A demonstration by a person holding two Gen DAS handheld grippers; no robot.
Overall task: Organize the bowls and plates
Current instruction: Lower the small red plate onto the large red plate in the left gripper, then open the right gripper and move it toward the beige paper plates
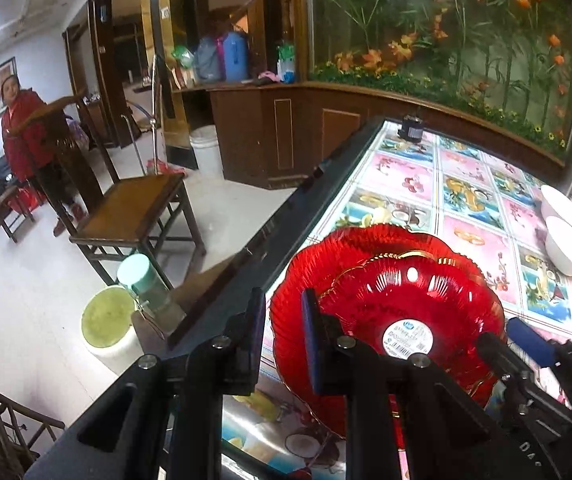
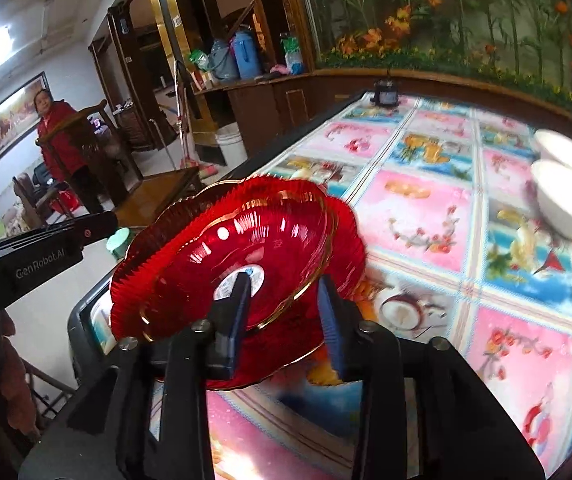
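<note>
Right tool [image 2: 286,320]: fingers apart astride the rim of the upper red plate [image 2: 242,248], contact unclear. Left tool [image 1: 284,334]: narrow gap, nothing held. Red plates stacked at counter [image 2: 425,208] edge; white bowls [image 2: 565,196] well apart.

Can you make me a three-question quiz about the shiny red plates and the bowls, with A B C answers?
1. Where do the red plates sit?
A. Near the table's edge
B. On the chair
C. On the floor

2. How many white bowls are on the table?
A. Five
B. Two
C. None

3. How are the right gripper jaws?
A. Open, astride the top plate's rim
C. Holding a white bowl
B. Shut tight on nothing

Answers:
1 A, the stack lies by the dark table edge in the left wrist view.
2 B, two show side by side.
3 A, a gap separates the jaws, with the rim between them.
</note>
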